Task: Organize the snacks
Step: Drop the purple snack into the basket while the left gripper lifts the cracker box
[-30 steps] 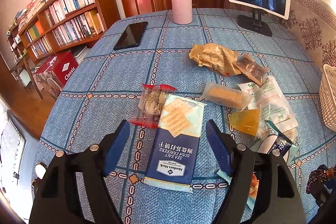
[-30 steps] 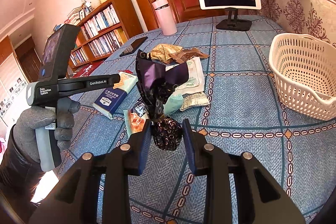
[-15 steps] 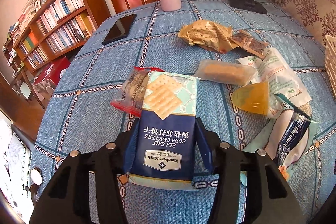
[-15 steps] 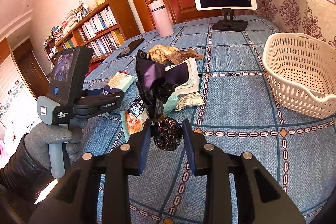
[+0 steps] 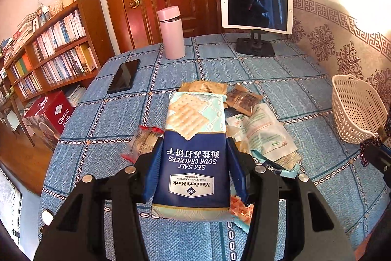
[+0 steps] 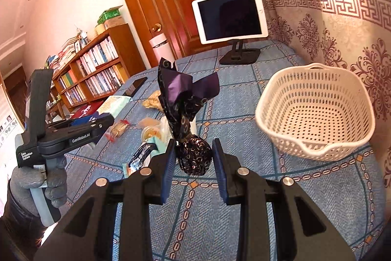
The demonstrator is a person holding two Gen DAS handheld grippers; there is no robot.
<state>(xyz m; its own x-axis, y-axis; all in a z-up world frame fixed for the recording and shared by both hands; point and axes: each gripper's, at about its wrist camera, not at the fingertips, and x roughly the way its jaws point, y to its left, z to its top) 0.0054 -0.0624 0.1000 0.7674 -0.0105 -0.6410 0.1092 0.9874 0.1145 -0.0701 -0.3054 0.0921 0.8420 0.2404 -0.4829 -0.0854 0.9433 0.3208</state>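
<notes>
Left hand-held gripper (image 5: pixel 193 168) angled downward, pinching cracker pack (image 5: pixel 194 151); right hand-held gripper (image 6: pixel 194 158) pinches purple-wrapped sweet (image 6: pixel 194 155), basket (image 6: pixel 315 136) at two o'clock.

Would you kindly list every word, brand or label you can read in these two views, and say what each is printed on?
"SEA SALT SODA CRACKERS", upside down: cracker pack in the left gripper.
"Member's Mark": the same pack; smaller line beneath is too small.
"Classic": red box by the bookshelf.
"GenRobot.AI": left gripper's arm, right wrist view.
"Data Acquisition System": its handle.
Book spines and other snack wrappers: too small or blurred.
</notes>
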